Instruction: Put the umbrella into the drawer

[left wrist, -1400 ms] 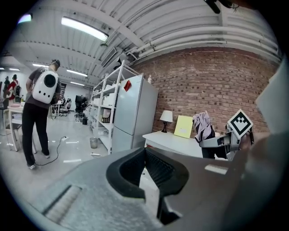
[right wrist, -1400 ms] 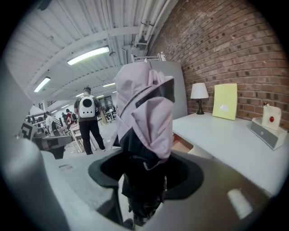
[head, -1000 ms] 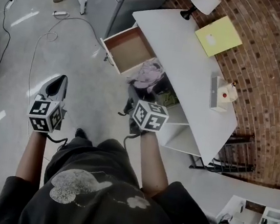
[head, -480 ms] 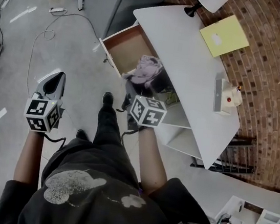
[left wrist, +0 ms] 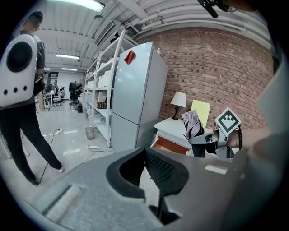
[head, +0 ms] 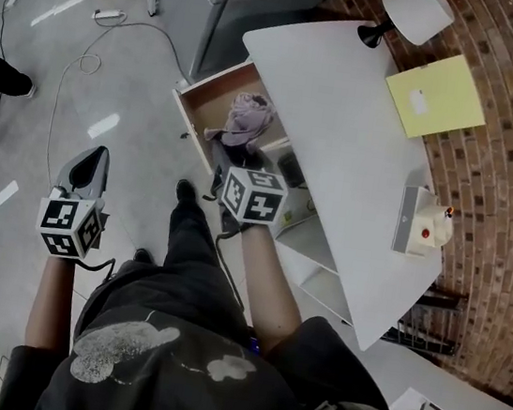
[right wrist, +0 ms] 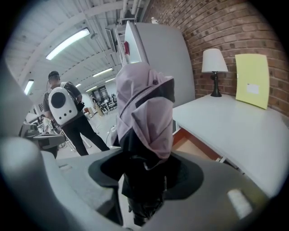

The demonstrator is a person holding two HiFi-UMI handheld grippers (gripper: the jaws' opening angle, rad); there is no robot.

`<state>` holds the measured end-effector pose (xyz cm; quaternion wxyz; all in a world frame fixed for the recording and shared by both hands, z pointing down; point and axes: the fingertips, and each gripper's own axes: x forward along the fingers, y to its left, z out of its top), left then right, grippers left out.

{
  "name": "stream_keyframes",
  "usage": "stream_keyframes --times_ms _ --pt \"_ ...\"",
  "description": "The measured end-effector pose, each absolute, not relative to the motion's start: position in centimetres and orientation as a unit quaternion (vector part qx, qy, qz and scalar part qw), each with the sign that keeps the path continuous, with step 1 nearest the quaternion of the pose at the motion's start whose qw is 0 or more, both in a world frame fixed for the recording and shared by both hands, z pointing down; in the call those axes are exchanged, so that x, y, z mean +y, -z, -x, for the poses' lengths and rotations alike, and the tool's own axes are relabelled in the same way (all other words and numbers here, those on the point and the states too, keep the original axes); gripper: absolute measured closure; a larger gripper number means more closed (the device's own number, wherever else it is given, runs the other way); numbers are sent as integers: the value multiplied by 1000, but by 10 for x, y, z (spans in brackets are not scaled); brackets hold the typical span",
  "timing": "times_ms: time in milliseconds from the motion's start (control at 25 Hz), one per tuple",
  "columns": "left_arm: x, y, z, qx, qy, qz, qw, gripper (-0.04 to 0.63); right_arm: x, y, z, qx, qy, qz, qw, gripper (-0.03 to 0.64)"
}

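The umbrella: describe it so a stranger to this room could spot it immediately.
Find the long white desk against the brick wall, then its open wooden drawer. By the drawer, the jaws of the right gripper clamp a folded lilac-and-black fabric umbrella, the only soft, crumpled thing here.

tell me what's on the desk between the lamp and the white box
A yellow sheet lies between the lamp and the box, in the head view.
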<state>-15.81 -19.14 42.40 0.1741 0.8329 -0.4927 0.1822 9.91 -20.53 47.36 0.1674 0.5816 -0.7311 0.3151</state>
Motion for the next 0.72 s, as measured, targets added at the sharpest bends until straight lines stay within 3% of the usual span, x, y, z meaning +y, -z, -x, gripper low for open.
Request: stream_keyframes --times_ms 720 --pt "-302 -518 78 -504 -241 -803 208 584 -335 -631 -131 -717 -375 -538 234 370"
